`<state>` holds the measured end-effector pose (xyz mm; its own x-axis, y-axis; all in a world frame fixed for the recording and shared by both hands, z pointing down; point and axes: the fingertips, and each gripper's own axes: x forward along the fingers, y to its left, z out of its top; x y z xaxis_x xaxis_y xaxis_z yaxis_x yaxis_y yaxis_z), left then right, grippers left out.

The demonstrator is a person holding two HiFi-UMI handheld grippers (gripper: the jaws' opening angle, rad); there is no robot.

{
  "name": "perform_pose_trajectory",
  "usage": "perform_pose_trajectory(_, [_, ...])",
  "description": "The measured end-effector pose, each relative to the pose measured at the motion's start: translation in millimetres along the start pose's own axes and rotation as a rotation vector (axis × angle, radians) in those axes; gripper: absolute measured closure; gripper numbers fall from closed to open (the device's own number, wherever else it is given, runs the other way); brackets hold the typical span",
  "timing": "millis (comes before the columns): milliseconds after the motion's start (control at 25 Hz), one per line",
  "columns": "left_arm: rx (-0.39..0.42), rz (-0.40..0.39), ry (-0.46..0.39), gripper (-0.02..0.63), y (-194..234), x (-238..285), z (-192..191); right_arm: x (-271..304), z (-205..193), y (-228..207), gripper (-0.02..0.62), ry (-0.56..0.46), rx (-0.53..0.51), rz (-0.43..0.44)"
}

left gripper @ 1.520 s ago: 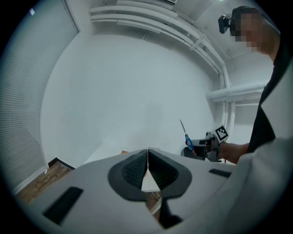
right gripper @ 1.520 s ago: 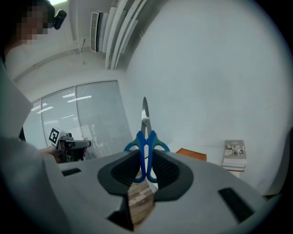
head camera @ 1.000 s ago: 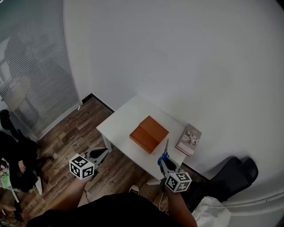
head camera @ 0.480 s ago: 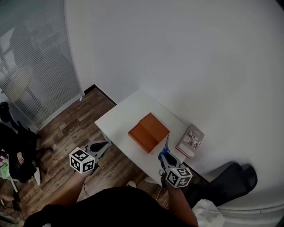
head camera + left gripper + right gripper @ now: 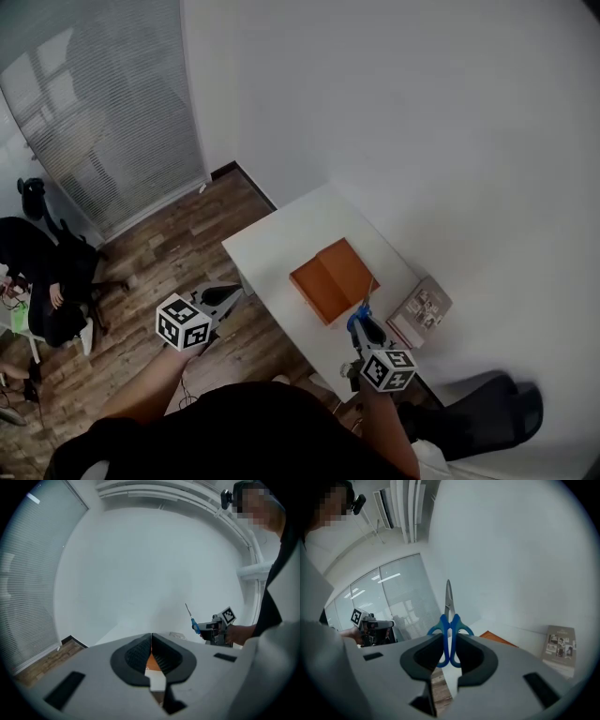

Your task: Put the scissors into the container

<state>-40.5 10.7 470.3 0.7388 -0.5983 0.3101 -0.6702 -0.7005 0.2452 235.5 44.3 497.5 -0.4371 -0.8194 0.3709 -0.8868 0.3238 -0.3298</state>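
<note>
Moved: R gripper (image 5: 367, 333) nearer container (image 5: 336, 279), just ahead-left; pinches scissors (image 5: 449, 616) by handles, blades fwd. L gripper (image 5: 230, 298) pressed together, farther.

One scissors (image 5: 360, 312), one container (image 5: 330, 279), one book (image 5: 421, 311), one table (image 5: 281, 248)

Left gripper (image 5: 151, 641): jaws pressed together. Beyond it, right gripper (image 5: 200, 628) holds scissors (image 5: 193, 624), blue handles, blades up.

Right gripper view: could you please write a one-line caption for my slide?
Right gripper shut on blue-handled scissors, blades pointing up, with the orange container beyond.
</note>
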Motion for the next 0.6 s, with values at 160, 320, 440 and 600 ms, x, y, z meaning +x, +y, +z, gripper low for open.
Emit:
perform_pose_trajectory(160, [-0.016,0.024,-0.001,0.595,-4,5,3,5,5,-8,0.509,0.001,0.006,0.030])
perform_pose_trajectory(320, [-0.024,0.035,0.000,0.597,-12,11,4,4,1,-18,0.509,0.010,0.020,0.052])
perform_pose_trajectory(440, [-0.016,0.036,0.015,0.597,-18,16,3,2,-4,-26,0.509,0.014,0.036,0.054])
perform_pose_trajectory(600, [-0.019,0.038,0.023,0.595,-21,21,3,-2,-6,-37,0.509,0.011,0.050,0.049])
